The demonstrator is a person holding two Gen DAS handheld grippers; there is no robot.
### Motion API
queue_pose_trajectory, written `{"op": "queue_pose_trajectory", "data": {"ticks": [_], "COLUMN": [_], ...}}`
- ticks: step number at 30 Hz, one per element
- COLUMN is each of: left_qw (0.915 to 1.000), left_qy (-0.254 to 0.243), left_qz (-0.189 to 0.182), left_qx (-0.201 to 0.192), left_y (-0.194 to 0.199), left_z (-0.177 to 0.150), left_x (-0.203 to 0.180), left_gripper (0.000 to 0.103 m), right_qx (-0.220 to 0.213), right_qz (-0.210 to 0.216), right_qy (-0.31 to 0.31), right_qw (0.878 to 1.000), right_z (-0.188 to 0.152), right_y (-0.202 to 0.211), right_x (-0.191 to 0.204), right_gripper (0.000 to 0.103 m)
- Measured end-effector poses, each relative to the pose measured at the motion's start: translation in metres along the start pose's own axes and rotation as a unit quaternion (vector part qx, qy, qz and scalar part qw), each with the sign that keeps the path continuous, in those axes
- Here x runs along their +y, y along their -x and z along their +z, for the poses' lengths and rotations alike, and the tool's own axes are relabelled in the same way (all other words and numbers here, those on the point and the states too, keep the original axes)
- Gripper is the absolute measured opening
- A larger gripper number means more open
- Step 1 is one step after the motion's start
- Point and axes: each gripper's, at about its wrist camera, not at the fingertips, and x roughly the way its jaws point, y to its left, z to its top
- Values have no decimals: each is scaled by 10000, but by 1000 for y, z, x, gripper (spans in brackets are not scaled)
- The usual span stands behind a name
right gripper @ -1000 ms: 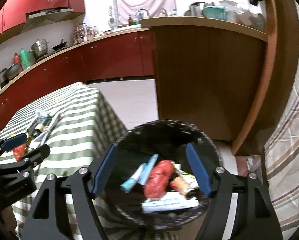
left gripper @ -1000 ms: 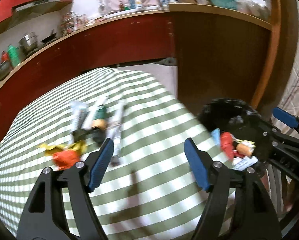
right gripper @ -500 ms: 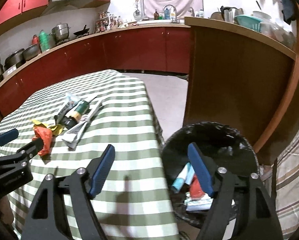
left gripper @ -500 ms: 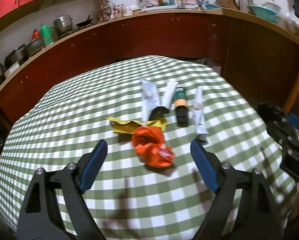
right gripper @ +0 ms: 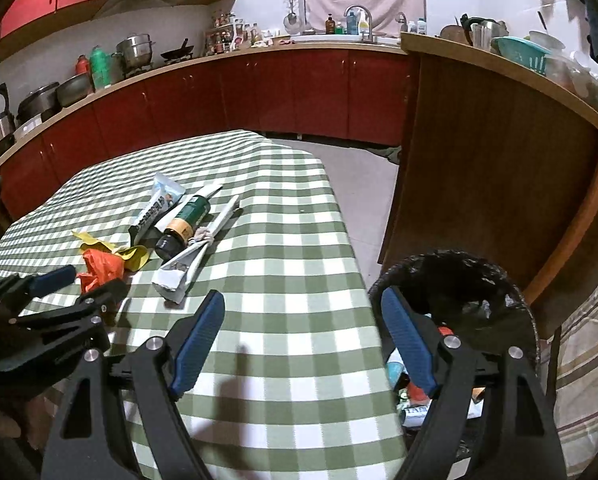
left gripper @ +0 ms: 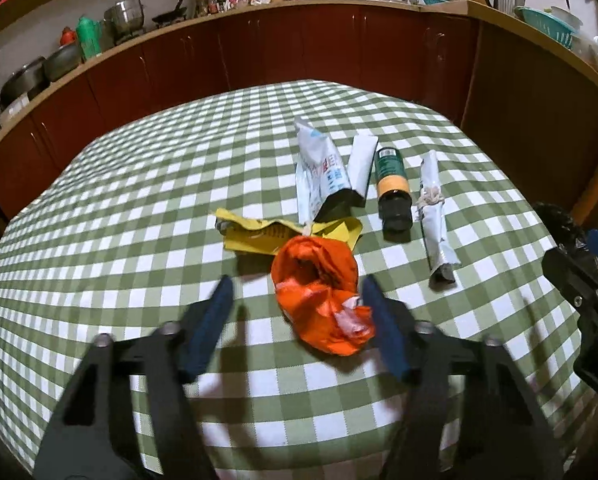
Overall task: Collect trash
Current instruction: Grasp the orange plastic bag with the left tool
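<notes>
A crumpled orange bag (left gripper: pixel 323 296) lies on the green checked tablecloth (left gripper: pixel 139 208); it also shows in the right wrist view (right gripper: pixel 99 266). My left gripper (left gripper: pixel 299 300) is open and straddles the bag's near end, its right finger close to it. Behind lie a yellow wrapper (left gripper: pixel 259 234), a white tube (left gripper: pixel 319 176), a green and orange bottle (left gripper: pixel 393 188) and a rolled white packet (left gripper: pixel 435 220). My right gripper (right gripper: pixel 303 320) is open and empty over the table's right edge, beside the black-lined bin (right gripper: pixel 459 280) with trash in it.
Red kitchen cabinets (left gripper: pixel 259 52) with pots and bottles on the counter run behind the table. A brown wooden counter (right gripper: pixel 499 152) stands to the right, behind the bin. The bin sits on the floor off the table's right edge.
My left gripper has swung from the bin side back over the table and down to the orange bag. My right gripper has lifted and turned from over the bin toward the table.
</notes>
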Motion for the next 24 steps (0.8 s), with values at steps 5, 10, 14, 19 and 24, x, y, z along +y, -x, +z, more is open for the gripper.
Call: {"op": "queue_pose_trajectory", "data": {"ticks": [5,10,14,19,24], "left_qw": [10000,9999,9995,9978,9960], "left_qy": [-34,-42,4,76,311], "left_qz": [-56,-3,189,570,801], "left_qx": [-11,-145,-241,-329,-230], "left_y": [1,13,23,26,21], "left_z": [-5,-8,-10,-13,-15], "left_x": [7,21,44,76,111], "left_gripper": [40,40,40,40,40], "right_qx": [35,65,96,228,422], "right_qz": [65,140,217,289,194], "right_qy": [77,158,284,394,505], "right_qw": [9999,9998,9993,9985,9976], "right_z": [2,7,12,18,27], "right_y": [-5,-11,-17,-30,-45], "right_x": [13,27,43,62,74], "right_gripper": [78,78,78,78,71]}}
